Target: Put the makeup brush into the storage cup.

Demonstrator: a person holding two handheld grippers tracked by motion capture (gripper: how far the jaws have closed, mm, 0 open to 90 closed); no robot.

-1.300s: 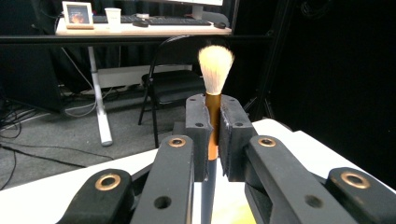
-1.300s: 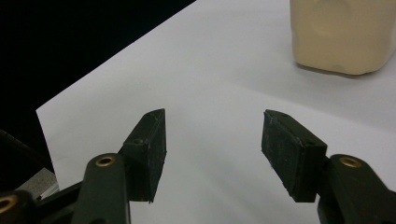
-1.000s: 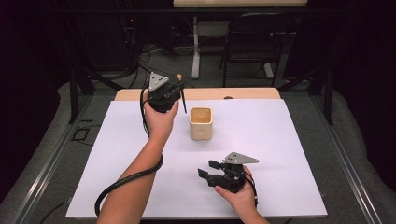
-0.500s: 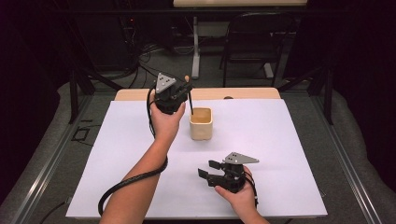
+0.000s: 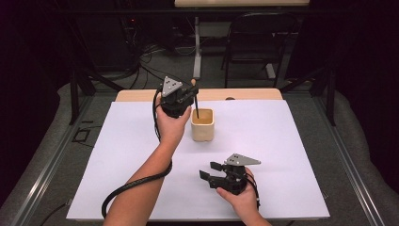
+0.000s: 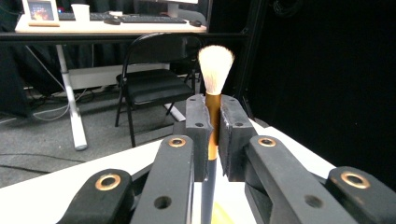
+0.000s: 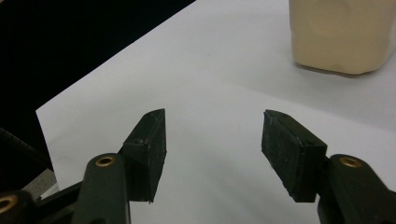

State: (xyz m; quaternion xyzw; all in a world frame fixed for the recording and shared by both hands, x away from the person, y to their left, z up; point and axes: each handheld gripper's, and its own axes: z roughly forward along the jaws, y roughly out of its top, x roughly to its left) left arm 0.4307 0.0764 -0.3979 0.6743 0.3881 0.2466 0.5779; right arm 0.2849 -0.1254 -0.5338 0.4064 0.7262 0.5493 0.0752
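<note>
My left gripper point(image 5: 192, 92) is raised over the far middle of the white table, just left of a cream cup point(image 5: 203, 127). It is shut on a brush point(image 6: 215, 70) at its gold ferrule, white bristles up. The dark handle point(image 5: 196, 107) slants down, and its end is at the cup's open mouth; I cannot tell whether it touches the cup. In the left gripper view the pads point(image 6: 198, 126) clamp the ferrule from both sides. My right gripper point(image 5: 207, 170) rests low near the front edge, open and with nothing in it. Past its jaws, at the upper right of the right gripper view point(image 7: 212, 140), stands the cup point(image 7: 341, 32).
A white sheet point(image 5: 291, 155) covers the table, with a wooden strip point(image 5: 254, 94) along its far edge. A black folding chair point(image 5: 256, 42) and a desk leg point(image 5: 196, 52) stand beyond it. Dark frame posts point(image 5: 74, 89) flank the table.
My left hand has carried the brush a little to the right, bringing the handle's lower end from beside the cup to its mouth. The right gripper has stayed where it was.
</note>
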